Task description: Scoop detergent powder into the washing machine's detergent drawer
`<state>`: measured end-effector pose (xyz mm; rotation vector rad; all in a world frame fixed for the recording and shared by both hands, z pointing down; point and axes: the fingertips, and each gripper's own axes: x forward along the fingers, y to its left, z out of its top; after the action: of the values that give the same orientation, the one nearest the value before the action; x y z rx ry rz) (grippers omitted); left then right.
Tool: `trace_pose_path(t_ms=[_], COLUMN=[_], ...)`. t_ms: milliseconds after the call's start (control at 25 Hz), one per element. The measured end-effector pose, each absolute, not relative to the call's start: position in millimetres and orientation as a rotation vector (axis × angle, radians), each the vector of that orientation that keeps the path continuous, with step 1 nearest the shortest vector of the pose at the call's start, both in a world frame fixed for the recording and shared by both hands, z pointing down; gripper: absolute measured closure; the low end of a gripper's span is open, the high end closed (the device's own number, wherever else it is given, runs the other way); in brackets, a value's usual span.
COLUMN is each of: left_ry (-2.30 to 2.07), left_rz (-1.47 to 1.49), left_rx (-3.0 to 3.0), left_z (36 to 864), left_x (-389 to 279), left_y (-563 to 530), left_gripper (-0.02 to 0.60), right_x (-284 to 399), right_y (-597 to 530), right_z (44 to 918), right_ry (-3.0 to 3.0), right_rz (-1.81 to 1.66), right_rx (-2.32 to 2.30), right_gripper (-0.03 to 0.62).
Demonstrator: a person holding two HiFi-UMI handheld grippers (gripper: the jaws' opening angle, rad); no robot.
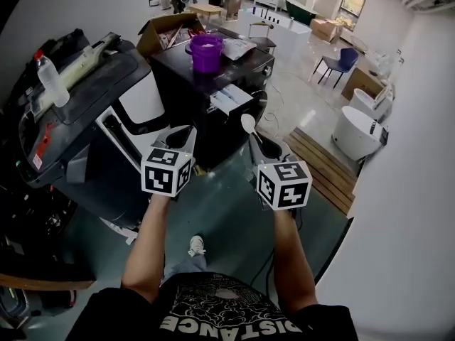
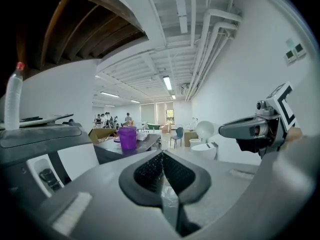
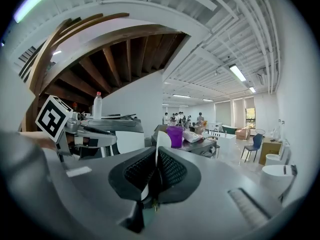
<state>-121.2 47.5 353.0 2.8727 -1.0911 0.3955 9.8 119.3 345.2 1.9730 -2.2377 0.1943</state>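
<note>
Head view: left gripper (image 1: 181,139) and right gripper (image 1: 257,146) are raised side by side, well short of the purple cup (image 1: 206,52) on a black cabinet (image 1: 245,66). The washing machine (image 1: 78,112) stands to the left.

Left gripper view: jaws closed together, nothing gripped.

Right gripper view: jaws clamped on a white spoon (image 3: 162,140).

Assessment: approach stage, with no powder scooped. The next move calls for lowering the spoon's bowl into the cup.

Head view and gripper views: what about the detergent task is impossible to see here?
- Purple cup: contents unreadable, too small in head view, wall hides them elsewhere.
- White spoon: edge-on in right gripper view; powder in it cannot be told.
- Washing machine: drawer not identifiable in head view; left gripper covers part of the front.
</note>
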Motion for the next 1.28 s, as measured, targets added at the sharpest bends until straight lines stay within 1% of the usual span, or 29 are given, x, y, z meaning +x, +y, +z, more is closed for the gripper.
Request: trace_pose_path(t_ms=[680,1280], left_ry=[-0.968,-0.891], left_rz=[0.388,0.383], left_rx=[2.876,2.904], left_z=[352,357], left_x=[-107,-98], left_y=[-112,-180], left_gripper=[0.580,0.580], right_x=[15,14], right_y=[-30,-95], right_z=[343,348], right_ry=[-2.148,-2.119], right_rz=[0.246,0.252], right_rx=[1.998,2.039], right_gripper=[0.557,0.558])
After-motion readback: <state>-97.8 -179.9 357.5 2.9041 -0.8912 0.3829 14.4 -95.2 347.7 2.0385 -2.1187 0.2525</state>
